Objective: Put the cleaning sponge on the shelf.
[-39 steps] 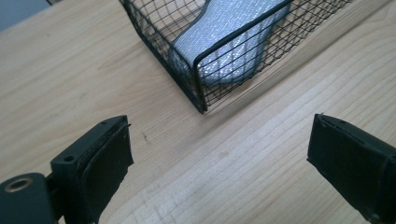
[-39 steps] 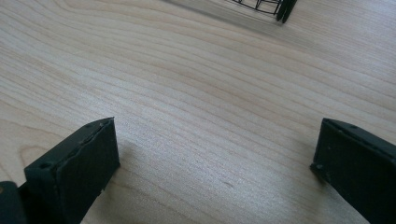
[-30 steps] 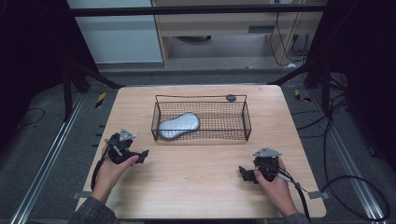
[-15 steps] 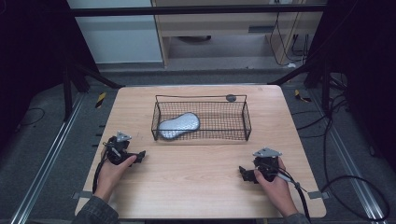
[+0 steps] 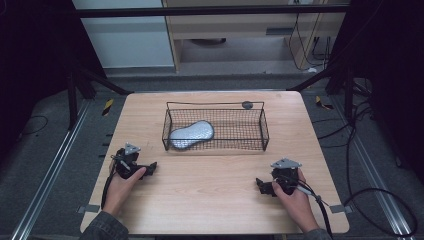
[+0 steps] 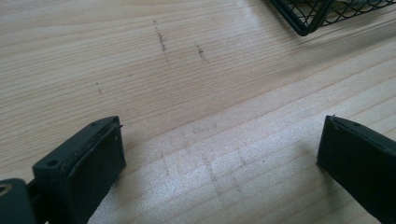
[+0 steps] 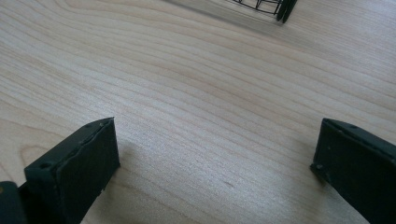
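both pairs of jaws stand wide apart with nothing between them, low over the bare wooden surface [image 5: 210, 195]. over the last second the left gripper [image 5: 134, 164] has drawn back a little toward the person, while the right gripper [image 5: 278, 181] has stayed put. the silver pouch [image 5: 191, 135] lies untouched in the wire basket [image 5: 263, 131], well apart from both, so the work looks unstarted.

Cut off and too small to tell

The wire basket [image 6: 327, 14] is cropped to one corner; the dark object [image 5: 247, 104] at its far rim is unidentifiable.
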Tool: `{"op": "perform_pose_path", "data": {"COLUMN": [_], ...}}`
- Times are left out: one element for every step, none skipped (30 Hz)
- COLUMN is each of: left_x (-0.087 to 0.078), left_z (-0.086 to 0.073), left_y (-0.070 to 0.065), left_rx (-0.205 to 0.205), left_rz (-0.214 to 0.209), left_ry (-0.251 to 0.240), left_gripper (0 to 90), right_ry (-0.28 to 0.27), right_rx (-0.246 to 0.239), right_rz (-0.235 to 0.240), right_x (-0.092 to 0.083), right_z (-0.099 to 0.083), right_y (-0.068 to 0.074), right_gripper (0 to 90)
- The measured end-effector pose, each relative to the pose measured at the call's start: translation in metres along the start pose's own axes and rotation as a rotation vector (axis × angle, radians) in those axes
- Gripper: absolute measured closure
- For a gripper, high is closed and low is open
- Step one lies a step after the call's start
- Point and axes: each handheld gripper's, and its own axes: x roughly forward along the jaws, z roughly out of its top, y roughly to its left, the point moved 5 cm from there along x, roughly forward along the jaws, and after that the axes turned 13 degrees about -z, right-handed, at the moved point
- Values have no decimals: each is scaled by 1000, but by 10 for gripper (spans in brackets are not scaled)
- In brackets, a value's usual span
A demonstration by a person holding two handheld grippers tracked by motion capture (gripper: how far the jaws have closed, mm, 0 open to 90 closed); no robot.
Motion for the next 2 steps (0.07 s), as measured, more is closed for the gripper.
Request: {"op": "perform_pose_path", "data": {"left_x": [0, 0], "left_z": [0, 0], "left_y": [0, 0], "left_rx": [-1, -1], "left_rz": [1, 1], "left_ry": [0, 0], "left_gripper": [0, 0], "right_ry": [1, 1], "right_rx": [1, 1], "right_rz": [0, 0], "right_x": [0, 0], "right_z": [0, 0], "right_y": [0, 0], "right_gripper": [4, 4]}}
